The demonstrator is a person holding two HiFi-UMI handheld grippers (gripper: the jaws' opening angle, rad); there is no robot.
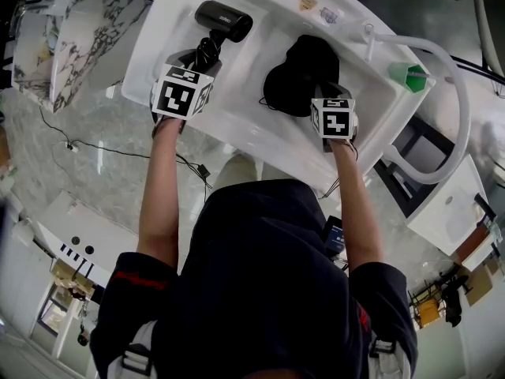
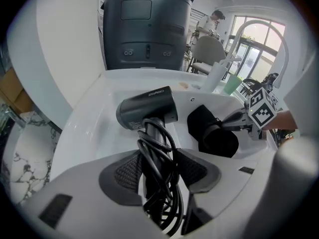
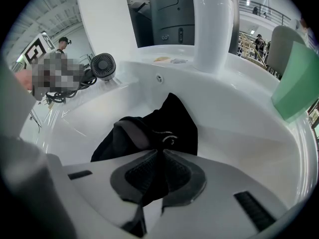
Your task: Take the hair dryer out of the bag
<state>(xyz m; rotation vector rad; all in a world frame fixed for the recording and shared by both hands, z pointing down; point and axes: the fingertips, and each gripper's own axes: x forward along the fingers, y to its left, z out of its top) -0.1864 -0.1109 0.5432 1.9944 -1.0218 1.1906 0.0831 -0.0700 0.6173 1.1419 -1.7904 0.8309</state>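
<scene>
1. Two grippers are at work over the white basin (image 1: 237, 129), and both have a grip on something.
2. Our left gripper (image 1: 203, 55) is clamped on the handle of the hair dryer (image 1: 225, 20), with the black cord (image 2: 160, 193) wound round that handle and caught between the pads too.
3. Seen from the left gripper (image 2: 158, 169), the hair dryer (image 2: 147, 111) stands straight ahead of the jaws with its barrel lying crosswise. We cannot tell whether it touches the basin or hangs just above it.
4. Our right gripper (image 1: 325, 95) is pinched together on a fold of the black bag (image 1: 304, 73). In its own view the cloth of the bag (image 3: 149, 128) runs up between the pads of the right gripper (image 3: 158, 172) and spreads out slack just beyond them.
5. From the left gripper the bag (image 2: 212, 131) lies ahead and to the right, apart from the dryer. From the right gripper the dryer (image 3: 102, 66) shows far off to the left.
6. We judge the dryer to be clear of the bag already, so the step in hand is the tail of the pull-out.
7. Next we would set the dryer down beside the bag, open the left jaws without snagging the cord, and let the bag go.
</scene>
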